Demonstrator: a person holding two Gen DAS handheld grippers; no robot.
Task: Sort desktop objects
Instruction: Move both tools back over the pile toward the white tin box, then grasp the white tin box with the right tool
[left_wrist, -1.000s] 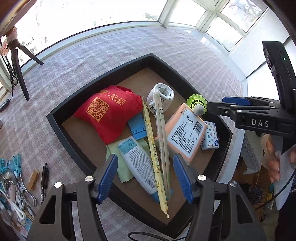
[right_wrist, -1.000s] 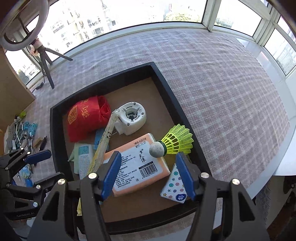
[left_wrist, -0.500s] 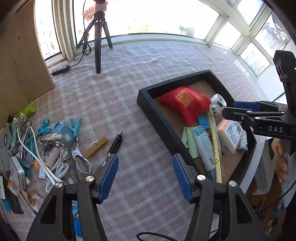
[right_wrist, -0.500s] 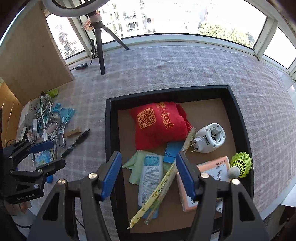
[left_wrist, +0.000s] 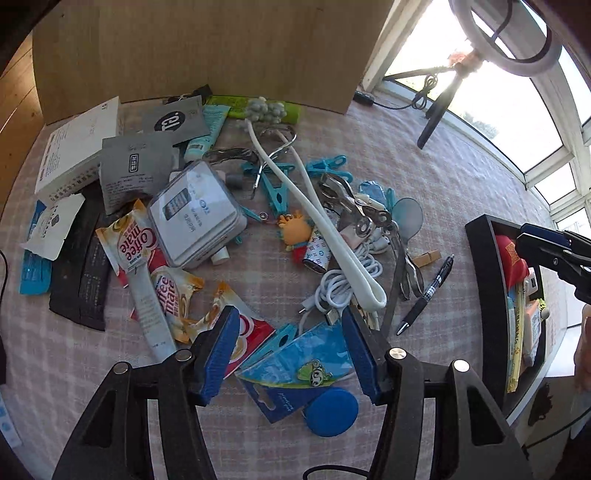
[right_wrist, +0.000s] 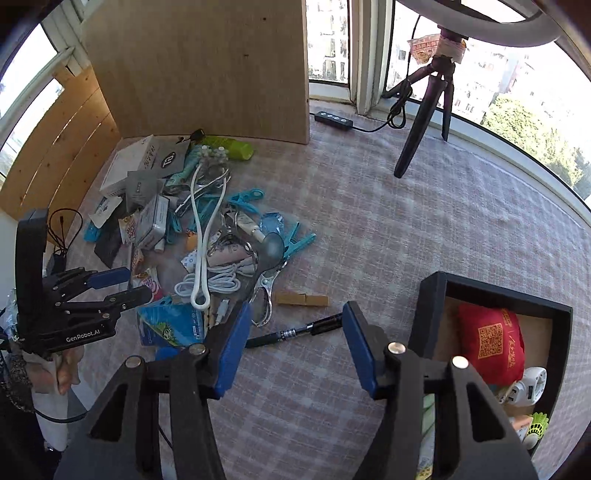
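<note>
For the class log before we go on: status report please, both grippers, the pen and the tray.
Left gripper closing, empty, over the blue card. Right gripper closing, empty, above the black pen. Tray partly filled. Wooden clothespin lies just beyond the pen.

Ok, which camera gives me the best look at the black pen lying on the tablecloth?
The right wrist view: the black pen lies whole and unobstructed just beyond the right gripper, whose fingers are closing with nothing between them. The left wrist view shows the pen too, but smaller, off to the right and stretched by the lens.
</note>
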